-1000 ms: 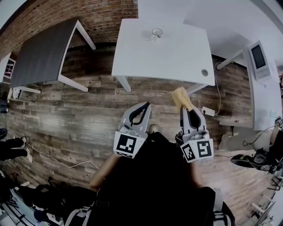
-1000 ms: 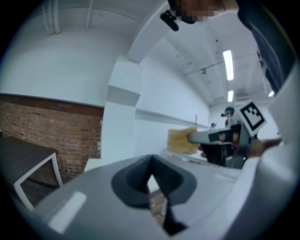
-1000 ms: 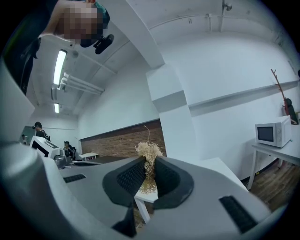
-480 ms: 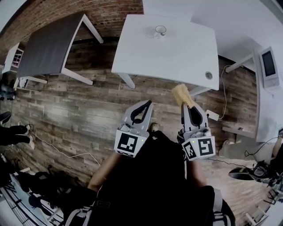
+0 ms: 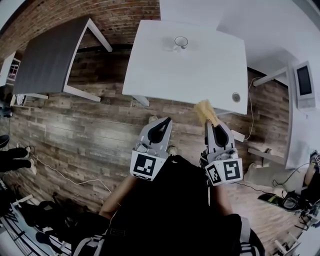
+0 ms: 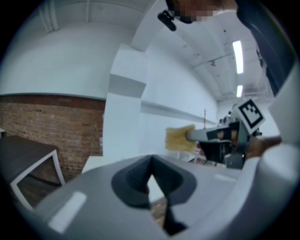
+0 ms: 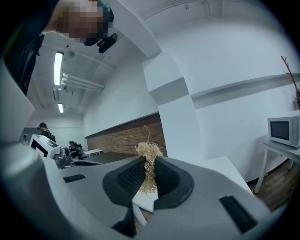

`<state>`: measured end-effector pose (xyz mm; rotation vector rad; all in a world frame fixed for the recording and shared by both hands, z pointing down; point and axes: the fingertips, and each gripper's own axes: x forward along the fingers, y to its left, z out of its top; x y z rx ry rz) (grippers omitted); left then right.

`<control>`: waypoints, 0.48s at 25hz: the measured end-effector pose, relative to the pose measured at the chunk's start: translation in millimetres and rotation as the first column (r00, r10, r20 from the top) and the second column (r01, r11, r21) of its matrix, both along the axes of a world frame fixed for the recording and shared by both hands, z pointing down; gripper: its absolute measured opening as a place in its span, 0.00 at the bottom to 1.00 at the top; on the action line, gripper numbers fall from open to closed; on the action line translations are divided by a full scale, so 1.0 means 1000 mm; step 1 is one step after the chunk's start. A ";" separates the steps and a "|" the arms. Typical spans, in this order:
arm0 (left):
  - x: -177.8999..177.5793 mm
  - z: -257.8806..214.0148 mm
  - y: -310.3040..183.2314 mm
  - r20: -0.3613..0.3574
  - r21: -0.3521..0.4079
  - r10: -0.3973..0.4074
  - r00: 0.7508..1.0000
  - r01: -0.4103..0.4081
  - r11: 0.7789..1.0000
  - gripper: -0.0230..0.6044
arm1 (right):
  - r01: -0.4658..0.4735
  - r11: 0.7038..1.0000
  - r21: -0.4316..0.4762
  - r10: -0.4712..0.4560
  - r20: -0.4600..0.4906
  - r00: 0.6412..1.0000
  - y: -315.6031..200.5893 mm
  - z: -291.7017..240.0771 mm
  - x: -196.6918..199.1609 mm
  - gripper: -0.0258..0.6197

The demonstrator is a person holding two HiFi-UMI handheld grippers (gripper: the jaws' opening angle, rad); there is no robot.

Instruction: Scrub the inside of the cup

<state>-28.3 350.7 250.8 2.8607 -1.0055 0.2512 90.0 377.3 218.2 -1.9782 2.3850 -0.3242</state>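
1. Left gripper (image 5: 166,121): held low in front of the person. Its jaws are closed tip to tip, with nothing between them.
2. Right gripper (image 5: 212,126): just to the right of the first, level with it. Its jaws are clamped on a straw-yellow fibrous scrubber (image 5: 204,111), whose tuft sticks out past the fingertips.
3. Cup (image 5: 180,42): upright near the far edge of the white table (image 5: 200,75), well apart from both grippers.
4. Dark grey table (image 5: 45,60): far left, beside the white one.
5. Plank floor (image 5: 90,135): lies under both grippers.
6. Brick wall (image 5: 100,12): runs along the far side behind the tables.
7. Microwave (image 5: 304,85): on a white shelf at the right.
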 end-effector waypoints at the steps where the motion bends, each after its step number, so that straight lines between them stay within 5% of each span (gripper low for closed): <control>1: 0.001 0.002 -0.012 0.003 -0.002 0.007 1.000 -0.007 1.000 0.04 | -0.006 1.000 -0.001 0.006 -0.002 1.000 -0.012 0.000 0.000 0.09; 12: -0.005 0.009 -0.149 0.020 -0.006 0.093 0.995 -0.093 0.996 0.04 | -0.081 0.996 -0.033 0.081 -0.020 0.997 -0.137 0.002 0.000 0.09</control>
